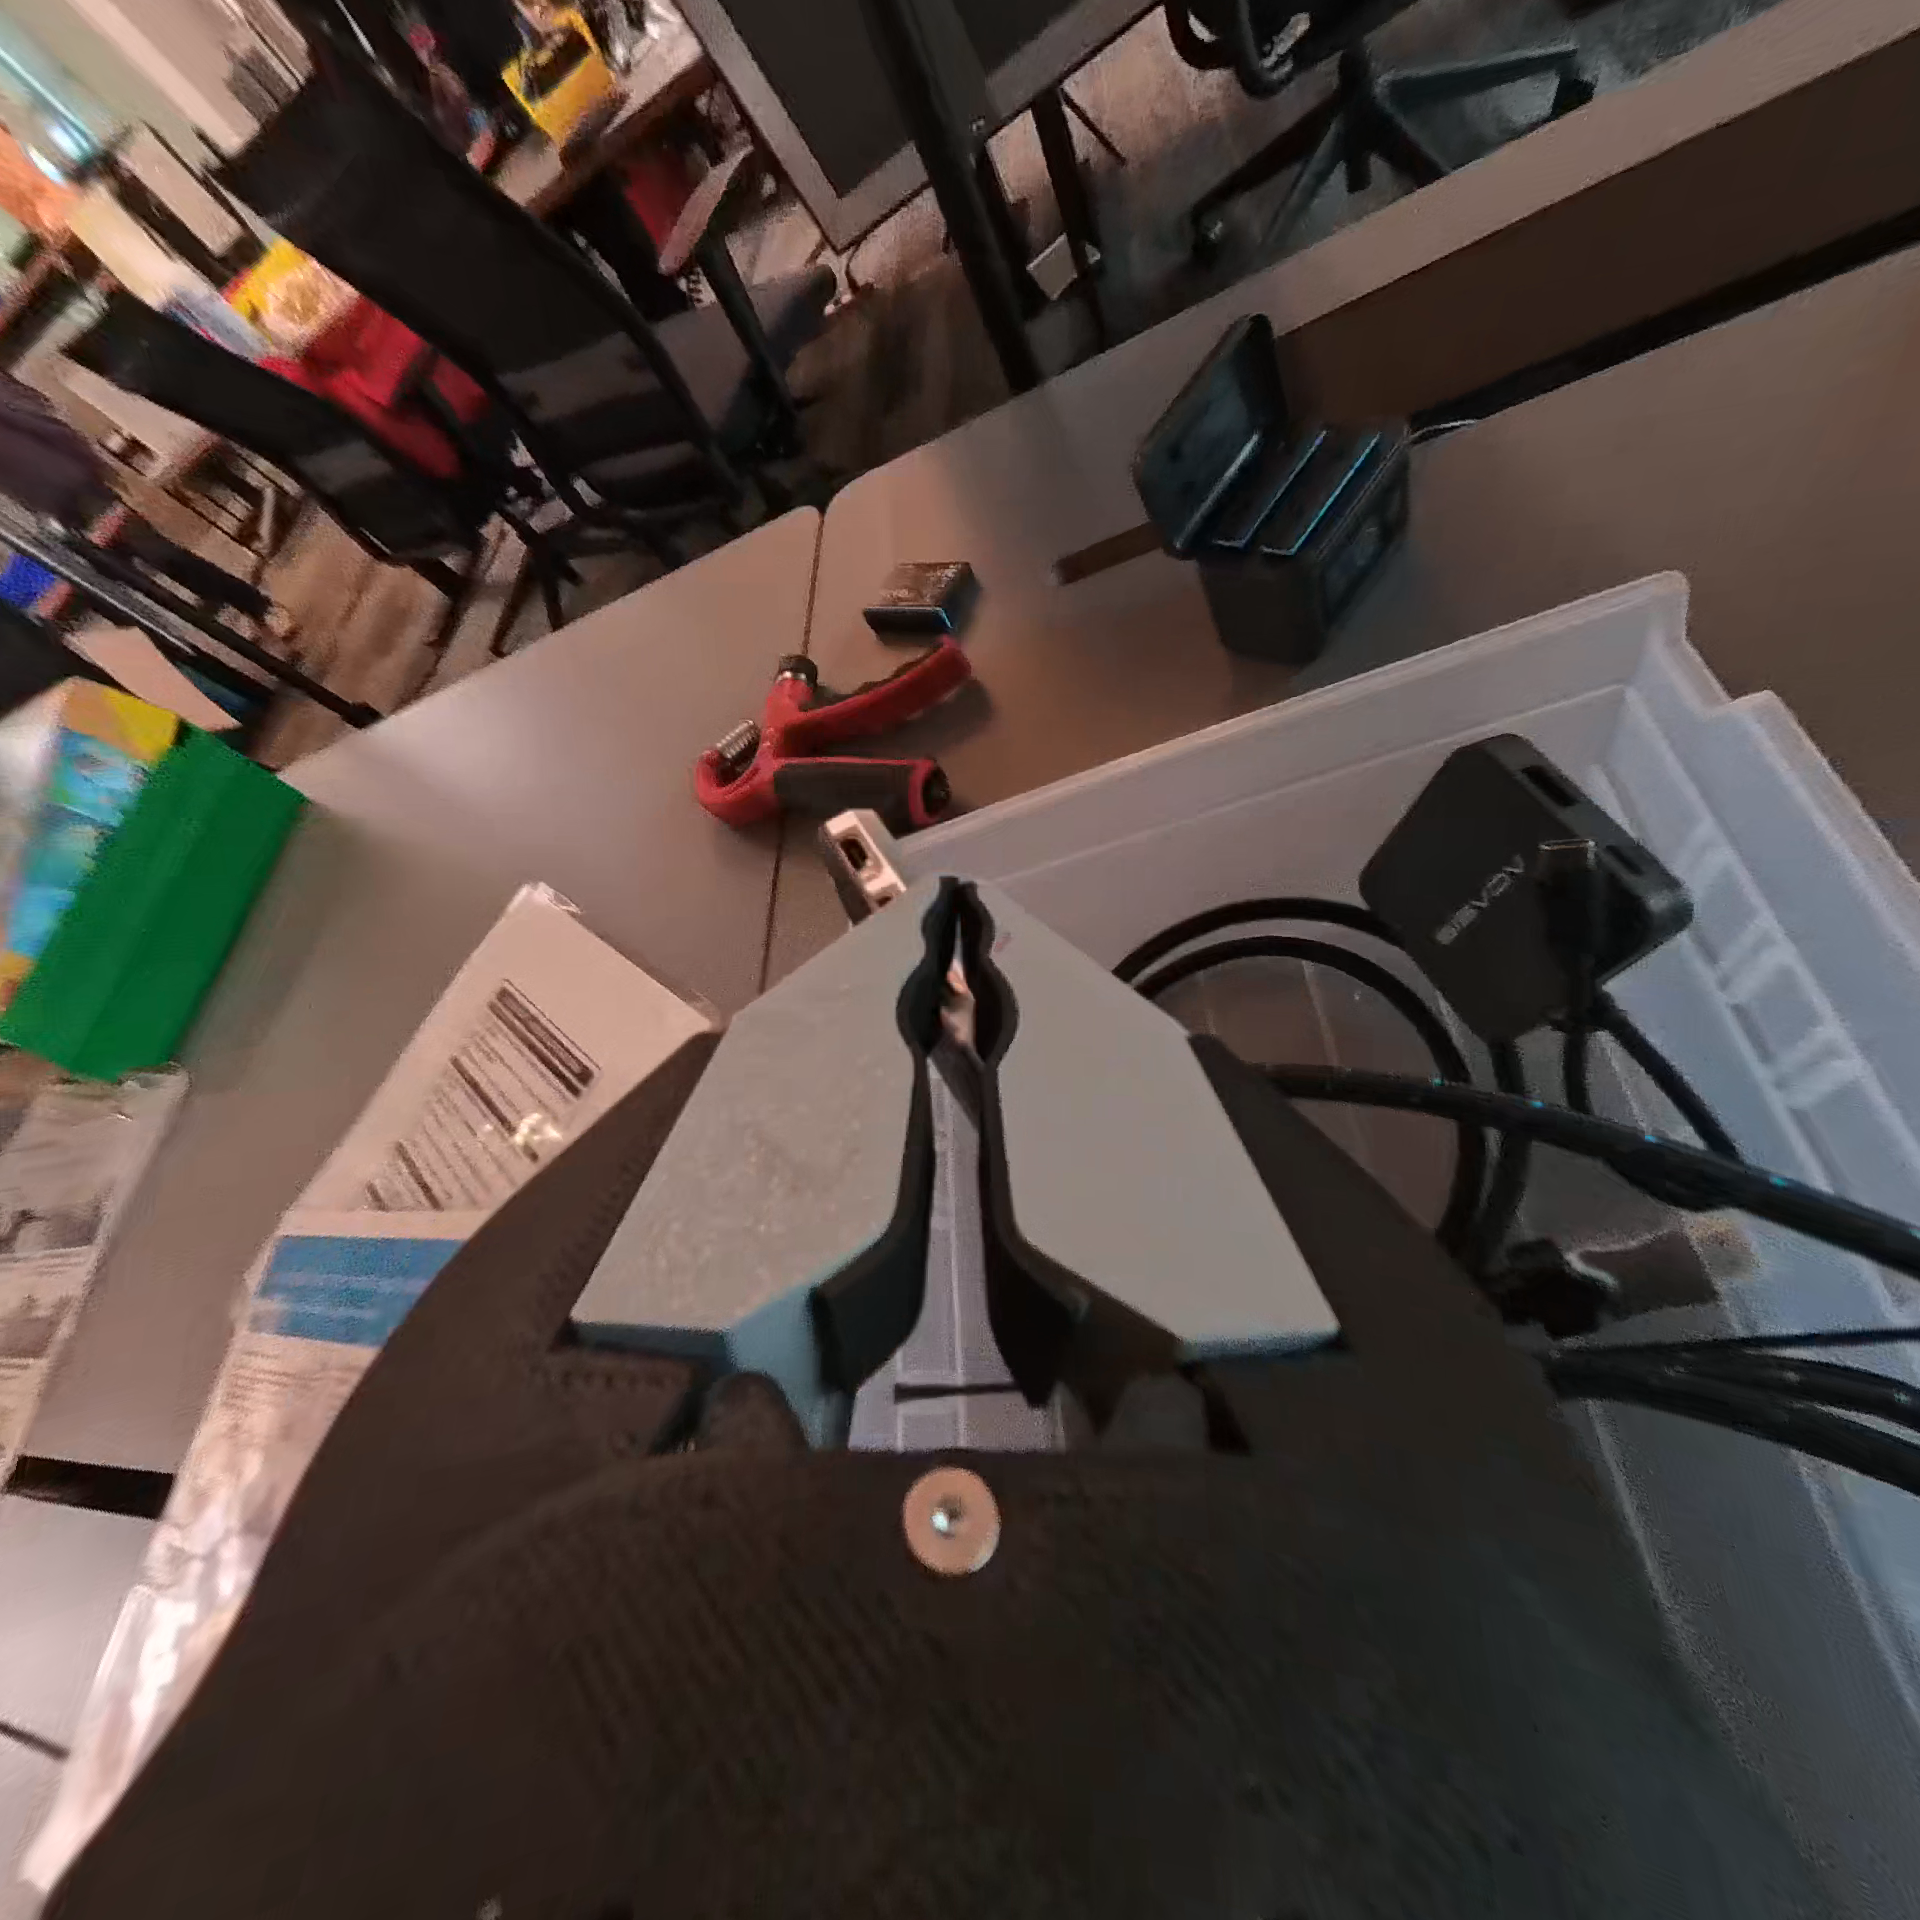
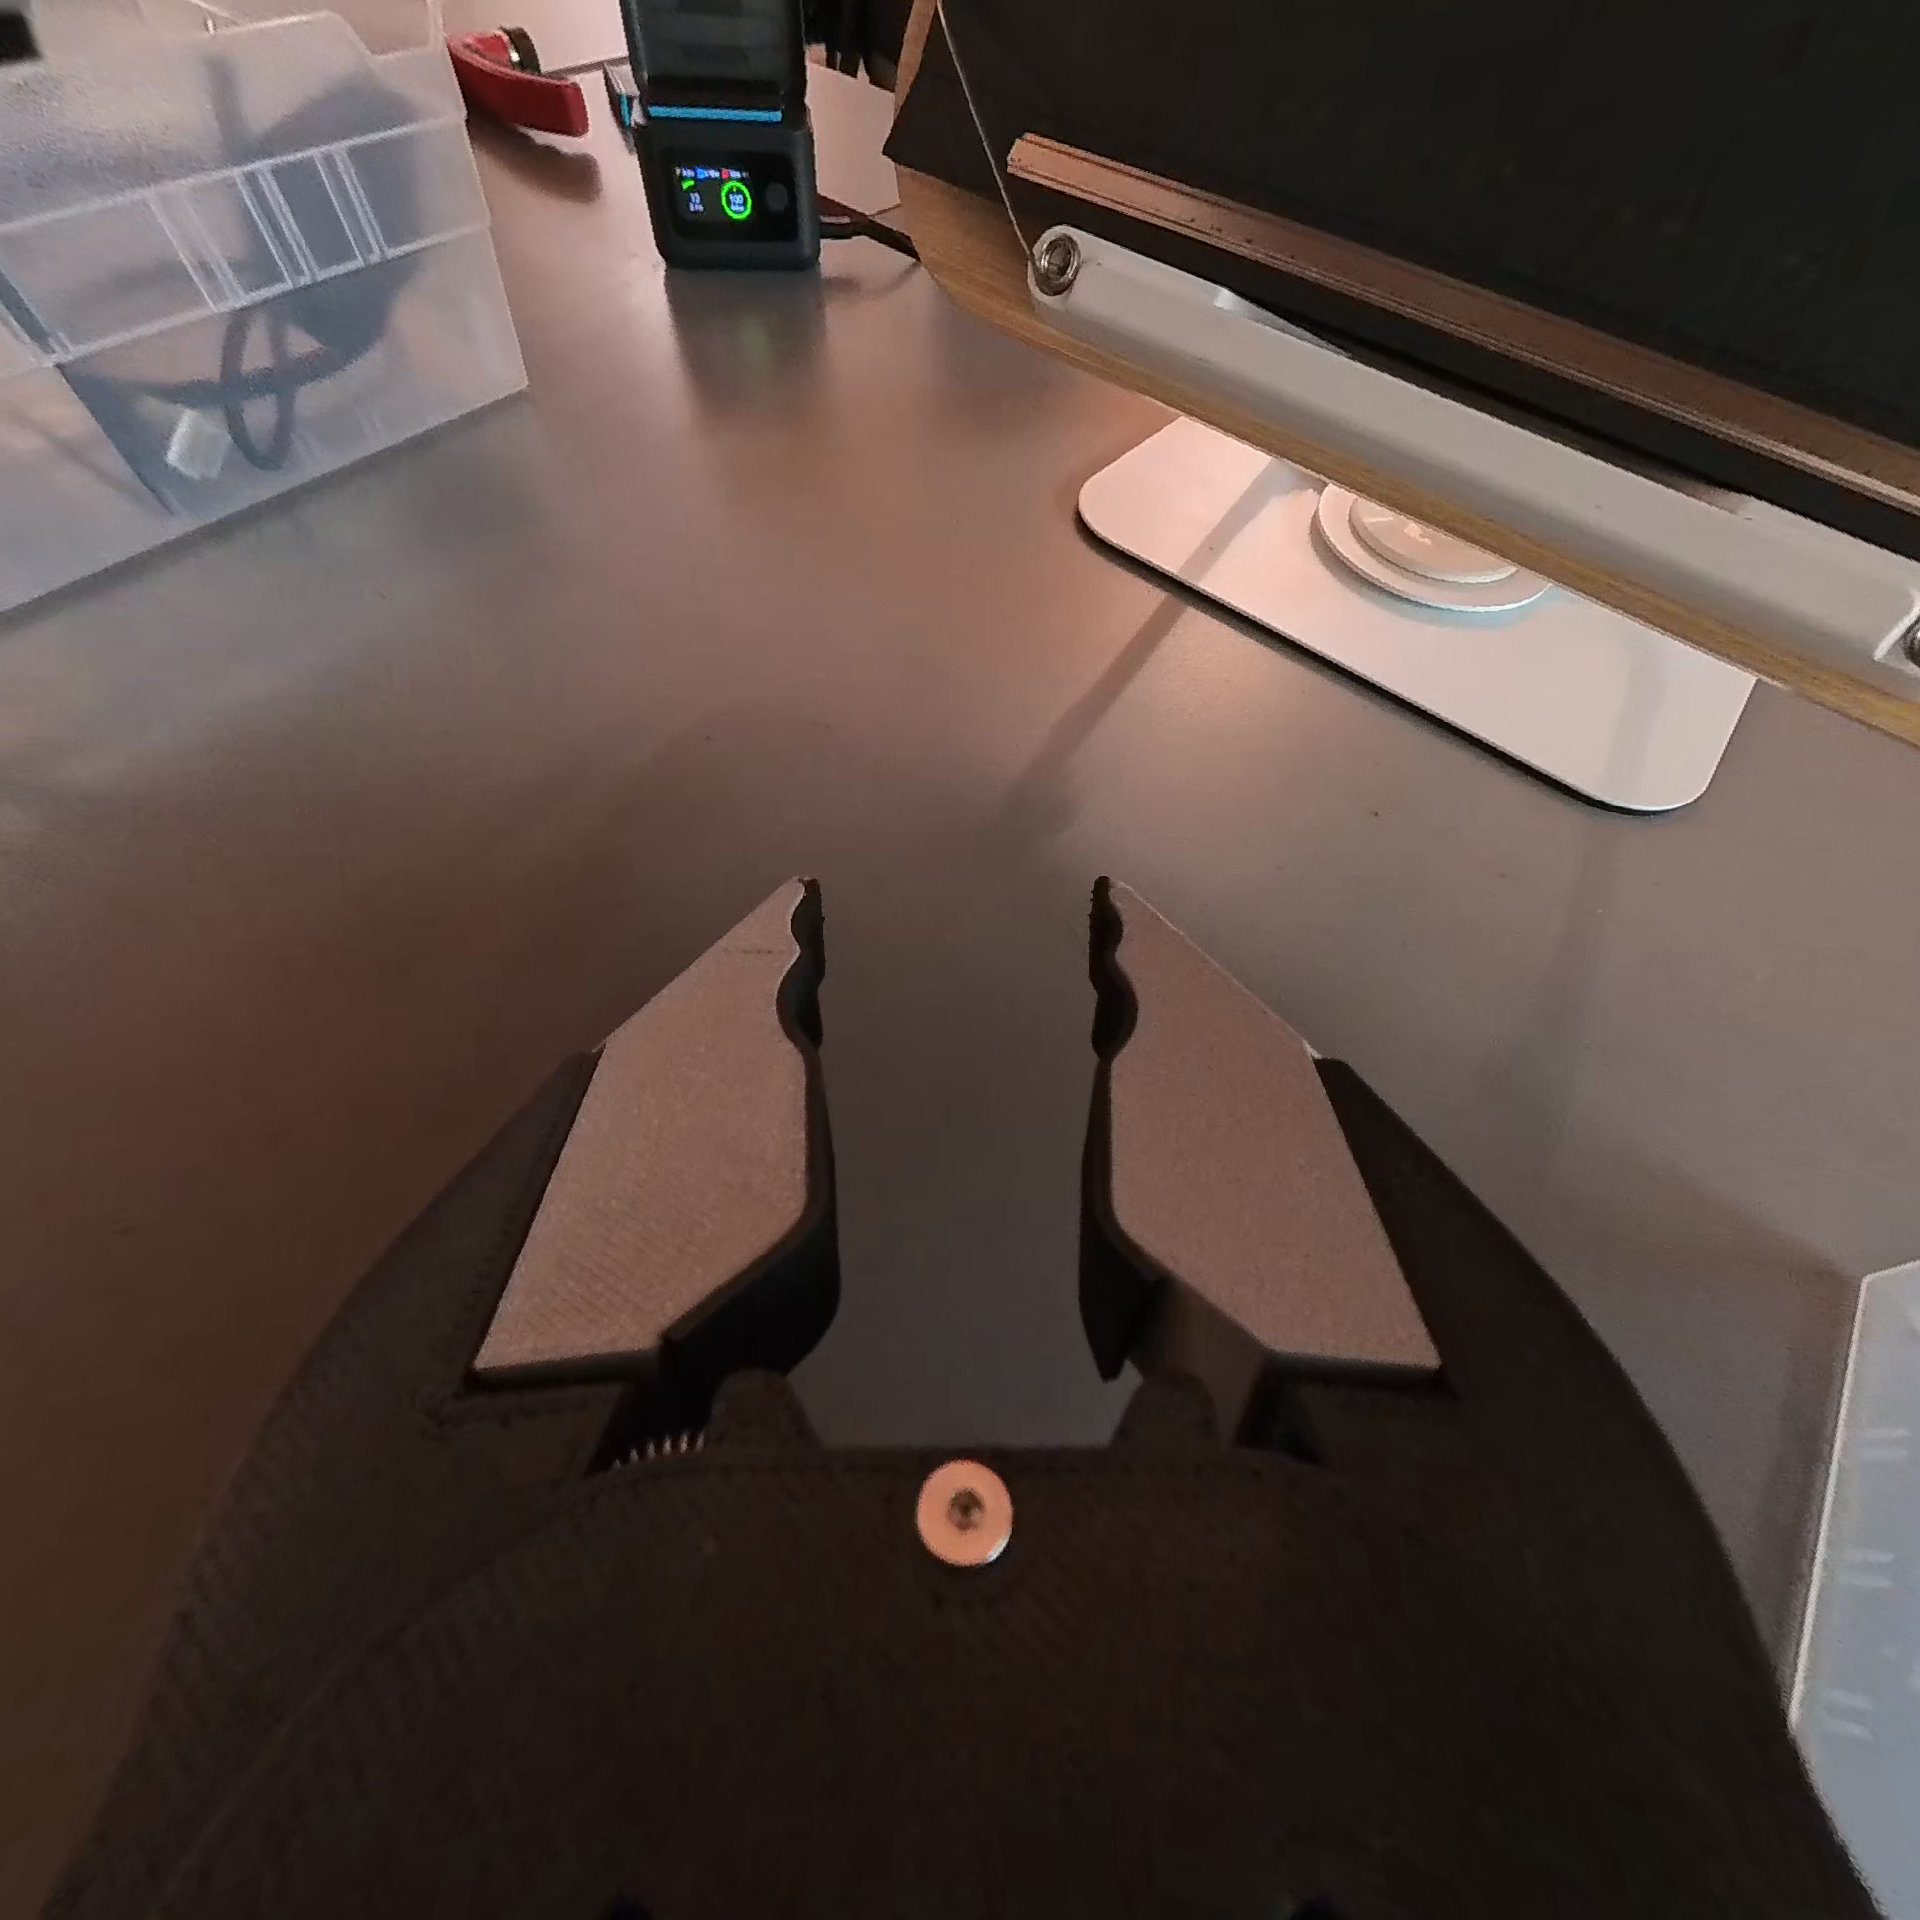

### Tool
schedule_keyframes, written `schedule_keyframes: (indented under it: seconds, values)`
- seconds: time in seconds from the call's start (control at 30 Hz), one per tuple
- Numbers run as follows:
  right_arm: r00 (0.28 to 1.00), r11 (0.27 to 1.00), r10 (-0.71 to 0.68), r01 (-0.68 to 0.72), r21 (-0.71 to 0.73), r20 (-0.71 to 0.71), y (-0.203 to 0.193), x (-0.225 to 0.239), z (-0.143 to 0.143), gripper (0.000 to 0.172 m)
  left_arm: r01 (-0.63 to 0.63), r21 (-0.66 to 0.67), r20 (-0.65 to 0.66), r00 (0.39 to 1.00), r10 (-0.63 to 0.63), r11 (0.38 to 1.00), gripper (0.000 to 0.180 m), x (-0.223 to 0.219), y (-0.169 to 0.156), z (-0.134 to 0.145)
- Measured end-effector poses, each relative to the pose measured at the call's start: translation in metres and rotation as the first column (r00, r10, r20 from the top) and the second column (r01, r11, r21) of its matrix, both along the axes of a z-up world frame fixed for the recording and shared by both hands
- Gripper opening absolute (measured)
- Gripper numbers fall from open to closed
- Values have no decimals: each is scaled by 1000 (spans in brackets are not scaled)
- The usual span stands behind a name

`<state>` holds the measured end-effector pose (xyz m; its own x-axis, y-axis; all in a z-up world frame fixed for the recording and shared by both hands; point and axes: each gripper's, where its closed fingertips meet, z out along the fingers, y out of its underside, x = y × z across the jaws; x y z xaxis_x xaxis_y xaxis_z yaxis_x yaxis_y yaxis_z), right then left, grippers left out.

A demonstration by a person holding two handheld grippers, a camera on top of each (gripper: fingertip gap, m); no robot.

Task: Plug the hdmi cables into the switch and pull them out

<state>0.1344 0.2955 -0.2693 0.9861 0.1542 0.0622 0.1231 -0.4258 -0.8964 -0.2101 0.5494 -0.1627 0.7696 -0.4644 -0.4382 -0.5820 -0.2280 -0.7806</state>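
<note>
In the left wrist view the black HDMI switch [image 1: 1496,894] sits inside a translucent white bin [image 1: 1299,748], with black cables [image 1: 1247,935] looped beside it. One cable plug [image 1: 1569,862] sits at the switch's near side. A braided black cable [image 1: 1621,1153] runs out to the right. My left gripper [image 1: 961,904] is shut, with its tips above the bin's left edge and left of the switch. I see nothing between its pads. My right gripper [image 2: 956,914] is open and empty above the bare table [image 2: 520,831].
A small white adapter [image 1: 857,862], a red hand tool [image 1: 831,738], a black battery [image 1: 920,597] and a dark charger case [image 1: 1278,499] lie beyond the bin. A white box [image 1: 499,1091] lies to the left. A monitor stand base [image 2: 1403,623] is on the right. About 45 cm separates my left fingertips from my right.
</note>
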Motion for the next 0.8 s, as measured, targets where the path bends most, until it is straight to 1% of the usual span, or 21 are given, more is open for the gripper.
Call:
schedule_keyframes:
  seconds: [0.07,0.17,0.23,0.3,0.33,0.37,0.47,0.53,0.63,0.7,0.77,0.8]
  values:
    - [1000,1000,0,0,0,-1,0,0,0,48,-17,-7,25,1000,17,1000,0,-4,0,-5]
    - [1000,1000,0,0,1,-2,0,0,0,48,-62,2,29,998,62,998,0,-14,3,-11]
    - [1000,1000,1,-1,-1,-4,0,0,0,48,-70,-41,75,994,73,997,21,-15,2,-16]
    - [1000,1000,2,-2,-7,-2,0,0,-1,48,-53,-125,119,990,69,991,42,-10,-1,-28]
    - [1000,1000,4,-4,-12,0,1,-1,-2,48,-52,-146,125,990,70,988,47,-9,-1,-33]
    - [1000,1000,6,-6,-14,3,1,-1,-2,48,-64,-140,116,990,80,988,46,-11,1,-37]
    - [1000,1000,4,-4,-9,10,0,-1,-2,47,-121,-90,54,991,126,989,29,-22,10,-48]
    - [1000,1000,3,-3,-1,1,0,-1,0,47,-135,-54,9,991,135,989,27,-25,14,-52]
    - [1000,1000,5,-5,-11,-13,0,-1,-2,46,-128,-9,-71,989,127,992,28,-26,17,-51]
    - [1000,1000,9,-9,-19,-12,1,-1,-3,46,-119,-5,-90,989,119,993,27,-24,18,-45]
    - [1000,1000,7,-7,-12,-5,0,-1,-2,45,-88,41,-92,991,92,995,24,-17,16,-29]
    - [1000,1000,6,-6,-7,-4,0,-1,-1,45,-70,77,-113,990,78,995,24,-14,14,-20]
